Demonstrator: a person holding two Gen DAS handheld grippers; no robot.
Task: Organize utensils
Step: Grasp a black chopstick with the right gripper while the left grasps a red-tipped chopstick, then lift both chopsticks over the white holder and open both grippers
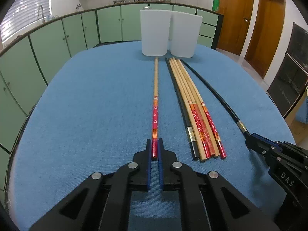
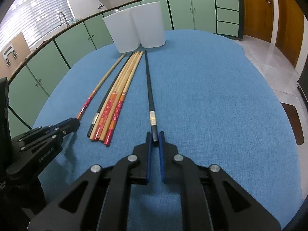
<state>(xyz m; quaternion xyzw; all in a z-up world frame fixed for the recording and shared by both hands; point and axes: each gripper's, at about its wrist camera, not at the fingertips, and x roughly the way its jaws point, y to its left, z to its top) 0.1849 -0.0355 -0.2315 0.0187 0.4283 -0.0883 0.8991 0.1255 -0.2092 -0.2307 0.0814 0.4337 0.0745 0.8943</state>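
Observation:
A wooden chopstick with a red patterned end (image 1: 155, 104) lies alone on the blue cloth; my left gripper (image 1: 154, 146) is shut on its red end. It shows again as the wooden chopstick (image 2: 104, 80) at the left gripper (image 2: 74, 124) in the right wrist view. A black chopstick with a silver band (image 2: 149, 88) lies to the right of the bundle; my right gripper (image 2: 155, 137) is shut on its near end, seen also as the black chopstick (image 1: 215, 94) at the right gripper (image 1: 250, 141). A bundle of chopsticks (image 1: 194, 111), one black and several wooden, lies between them.
Two white plastic containers (image 1: 156, 32) (image 1: 184, 34) stand side by side at the far end of the blue cloth (image 1: 86, 115), just beyond the chopstick tips. Green cabinets and a counter ring the table; wooden doors stand at the right.

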